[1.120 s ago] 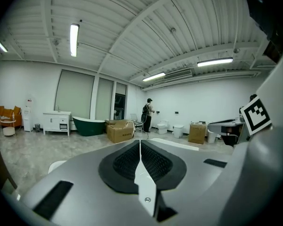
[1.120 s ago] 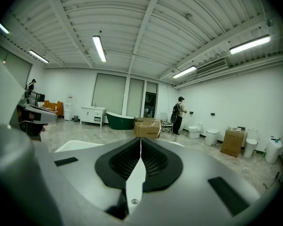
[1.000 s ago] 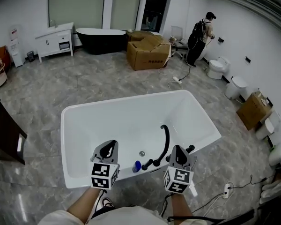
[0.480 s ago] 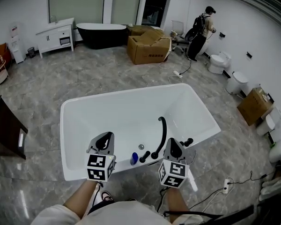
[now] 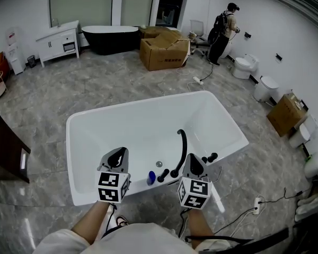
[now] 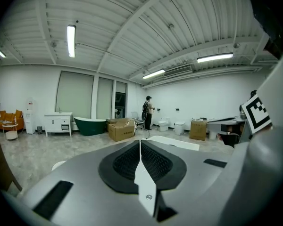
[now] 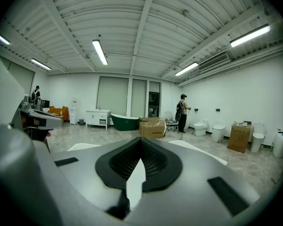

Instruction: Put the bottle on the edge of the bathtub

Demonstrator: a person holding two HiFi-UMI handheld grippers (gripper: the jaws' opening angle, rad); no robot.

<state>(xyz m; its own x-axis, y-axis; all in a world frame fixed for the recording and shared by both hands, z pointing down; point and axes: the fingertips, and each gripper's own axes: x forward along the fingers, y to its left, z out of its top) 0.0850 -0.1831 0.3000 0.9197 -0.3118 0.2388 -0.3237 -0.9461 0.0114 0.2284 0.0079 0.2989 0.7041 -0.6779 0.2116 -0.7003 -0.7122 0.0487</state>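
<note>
Two grippers: left gripper [image 5: 116, 156] and right gripper [image 5: 193, 162], both over the near rim of the white bathtub [image 5: 127, 136], apart from each other.
Left fingers [image 6: 125, 161]: pressed together, nothing between them.
Right fingers [image 7: 155, 161]: pressed together, empty.
Blue bottle [image 5: 151, 178]: by the bathtub's near wall, between the grippers, left of the black faucet [image 5: 181, 152]; on the rim or just inside, cannot tell.

Your grey floor [image 5: 53, 89] carries 1 white tub [image 5: 127, 131]; at its near rim stand a black tap [image 5: 182, 148] and a blue bottle [image 5: 151, 178].
</note>
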